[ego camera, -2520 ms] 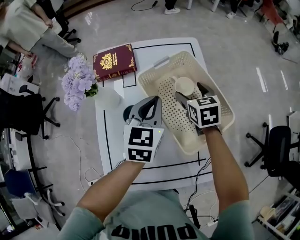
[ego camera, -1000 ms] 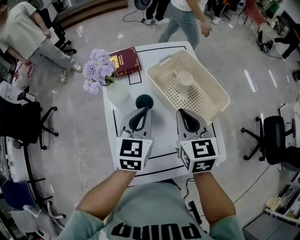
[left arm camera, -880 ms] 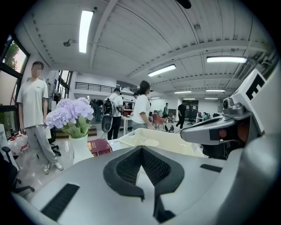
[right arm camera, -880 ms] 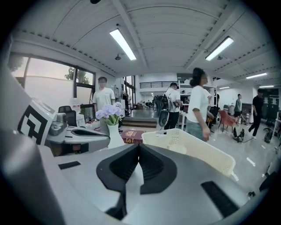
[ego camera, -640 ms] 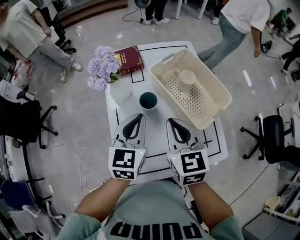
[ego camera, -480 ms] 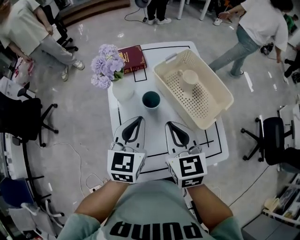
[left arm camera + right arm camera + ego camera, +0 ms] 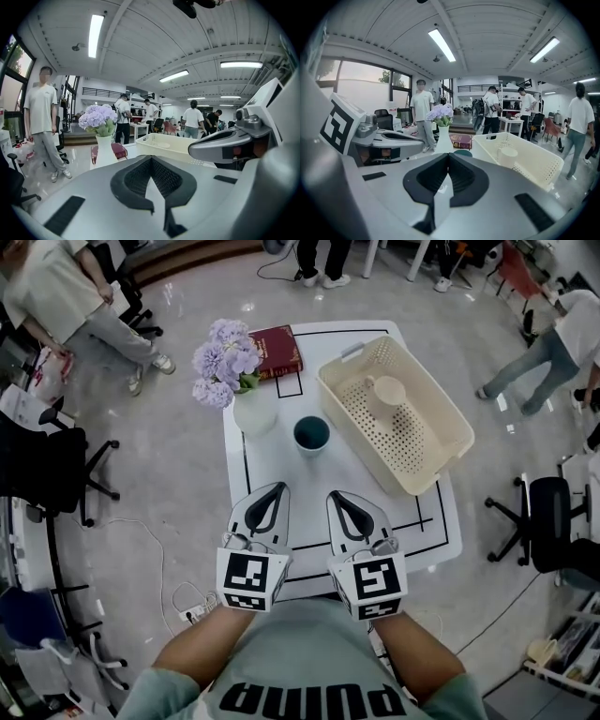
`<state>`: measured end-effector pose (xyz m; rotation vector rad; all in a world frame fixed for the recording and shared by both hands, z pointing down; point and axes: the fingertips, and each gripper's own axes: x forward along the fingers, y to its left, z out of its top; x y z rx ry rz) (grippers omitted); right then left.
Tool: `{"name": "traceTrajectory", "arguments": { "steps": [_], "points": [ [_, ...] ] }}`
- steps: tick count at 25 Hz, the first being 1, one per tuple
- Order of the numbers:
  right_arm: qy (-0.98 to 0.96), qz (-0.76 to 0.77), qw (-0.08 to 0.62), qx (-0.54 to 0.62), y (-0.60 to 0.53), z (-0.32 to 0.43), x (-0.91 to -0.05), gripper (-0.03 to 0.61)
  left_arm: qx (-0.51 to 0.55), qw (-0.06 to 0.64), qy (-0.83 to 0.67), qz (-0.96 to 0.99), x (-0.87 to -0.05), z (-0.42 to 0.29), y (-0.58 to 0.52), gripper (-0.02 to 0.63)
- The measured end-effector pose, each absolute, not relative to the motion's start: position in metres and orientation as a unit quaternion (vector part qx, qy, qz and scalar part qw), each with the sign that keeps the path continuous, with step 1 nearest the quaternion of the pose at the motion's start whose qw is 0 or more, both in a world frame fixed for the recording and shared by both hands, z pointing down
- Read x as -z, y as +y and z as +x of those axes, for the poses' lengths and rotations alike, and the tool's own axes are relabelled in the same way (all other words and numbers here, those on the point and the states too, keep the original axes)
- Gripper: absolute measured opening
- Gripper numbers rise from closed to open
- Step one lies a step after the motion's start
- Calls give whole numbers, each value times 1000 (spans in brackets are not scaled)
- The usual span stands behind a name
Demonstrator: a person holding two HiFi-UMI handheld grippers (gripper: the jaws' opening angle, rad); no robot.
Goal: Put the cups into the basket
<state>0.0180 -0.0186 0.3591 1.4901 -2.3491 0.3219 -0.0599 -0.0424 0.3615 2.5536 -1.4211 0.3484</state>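
One cream cup [image 7: 389, 390] sits in the basket [image 7: 412, 454], teal cup [image 7: 311, 434] outside.

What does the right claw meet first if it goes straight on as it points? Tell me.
Probably the dark green cup, standing on the table almost dead ahead of the shut right claw. Depth is unclear: it may touch the table first.
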Motion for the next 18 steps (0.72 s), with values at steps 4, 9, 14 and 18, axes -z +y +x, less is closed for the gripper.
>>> {"name": "traceTrajectory", "arguments": {
  "steps": [4,9,14,18],
  "points": [
    [-827,524,170,-113,-17,16,-362,15,-122,105,-475,865,-366,-58,-39,5],
    [-826,524,172,-115,-16,16,-364,16,-123,101,-474,866,-365,-57,-38,5],
    [-826,524,170,-119,-17,17,-365,15,-128,101,-475,865,-367,-57,-37,5],
    [-826,525,168,-119,-20,19,-366,17,-121,96,-482,862,-363,-58,-41,5]
  ]
}}
